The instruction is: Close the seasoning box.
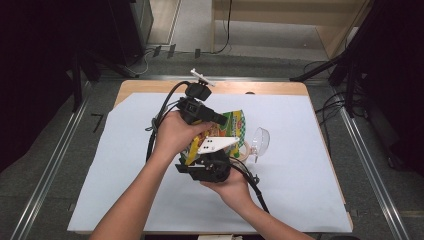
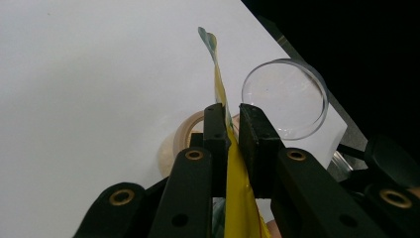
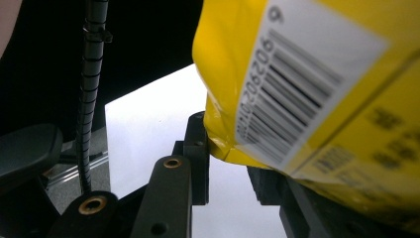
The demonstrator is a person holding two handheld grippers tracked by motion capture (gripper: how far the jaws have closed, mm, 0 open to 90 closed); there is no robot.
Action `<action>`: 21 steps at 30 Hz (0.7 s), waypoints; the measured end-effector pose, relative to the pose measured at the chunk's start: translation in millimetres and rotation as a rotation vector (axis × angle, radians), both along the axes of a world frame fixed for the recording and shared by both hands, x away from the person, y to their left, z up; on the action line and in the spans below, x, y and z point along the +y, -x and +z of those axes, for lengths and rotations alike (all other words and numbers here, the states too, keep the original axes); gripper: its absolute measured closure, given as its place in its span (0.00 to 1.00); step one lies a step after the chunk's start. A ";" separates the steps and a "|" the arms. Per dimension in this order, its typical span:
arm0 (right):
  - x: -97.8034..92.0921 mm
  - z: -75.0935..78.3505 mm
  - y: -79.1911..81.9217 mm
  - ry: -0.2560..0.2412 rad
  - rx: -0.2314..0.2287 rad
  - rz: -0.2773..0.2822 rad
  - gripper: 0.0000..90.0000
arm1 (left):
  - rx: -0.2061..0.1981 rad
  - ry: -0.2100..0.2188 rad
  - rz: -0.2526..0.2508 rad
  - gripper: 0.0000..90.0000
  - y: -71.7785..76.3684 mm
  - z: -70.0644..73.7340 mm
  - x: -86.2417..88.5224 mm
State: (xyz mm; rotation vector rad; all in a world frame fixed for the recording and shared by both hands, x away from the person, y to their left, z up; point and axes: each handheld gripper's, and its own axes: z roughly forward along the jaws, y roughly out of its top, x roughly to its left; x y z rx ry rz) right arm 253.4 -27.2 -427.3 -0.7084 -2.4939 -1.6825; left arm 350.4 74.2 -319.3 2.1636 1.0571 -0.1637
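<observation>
The left gripper (image 2: 232,126) is pinching the yellow bag (image 2: 236,183) narrowly; the right gripper (image 3: 230,163) is seemingly clamping its corner; a clear dish (image 2: 286,98) is sitting at two o'clock.

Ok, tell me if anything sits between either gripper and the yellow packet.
Nothing visible does. The left gripper is already clamped on the thin edge of the yellow packet, and the right gripper has the packet's lower corner between its jaws. The clear cup and tape roll lie beyond, on the table.
</observation>
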 end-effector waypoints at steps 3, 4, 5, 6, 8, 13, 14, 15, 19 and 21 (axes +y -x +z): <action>0.2 0.5 0.3 0.000 -0.002 0.001 0.82 | 0.003 0.002 0.003 0.92 -0.2 0.0 0.7; 0.3 0.5 0.4 0.001 -0.003 0.001 0.82 | 0.003 0.002 0.003 0.92 -0.4 -0.2 1.0; 0.4 0.5 0.3 0.003 -0.006 0.002 0.82 | 0.004 0.003 0.005 0.92 -0.4 -0.5 1.3; 0.4 0.5 0.2 0.005 -0.008 0.001 0.82 | 0.003 0.003 0.004 0.92 -0.7 -0.8 1.9; 0.7 0.5 0.4 0.016 -0.016 -0.001 0.82 | 0.005 0.010 0.008 0.92 -1.2 -1.8 2.9; 1.3 -0.1 0.2 0.024 -0.020 0.003 0.82 | 0.004 0.012 0.012 0.92 -0.5 -2.4 3.9; 1.3 0.1 0.2 0.024 -0.019 0.003 0.82 | 0.005 0.013 0.012 0.92 -0.3 -2.2 4.0; 1.4 0.3 0.4 0.022 -0.018 0.003 0.82 | 0.004 0.015 0.014 0.92 -0.1 -2.2 3.8; 1.5 0.2 0.5 0.023 -0.020 0.004 0.82 | 0.002 0.014 0.010 0.92 0.0 -2.2 4.1; 1.6 0.0 0.4 0.024 -0.021 0.004 0.82 | 0.002 0.014 0.010 0.92 -0.1 -2.7 4.2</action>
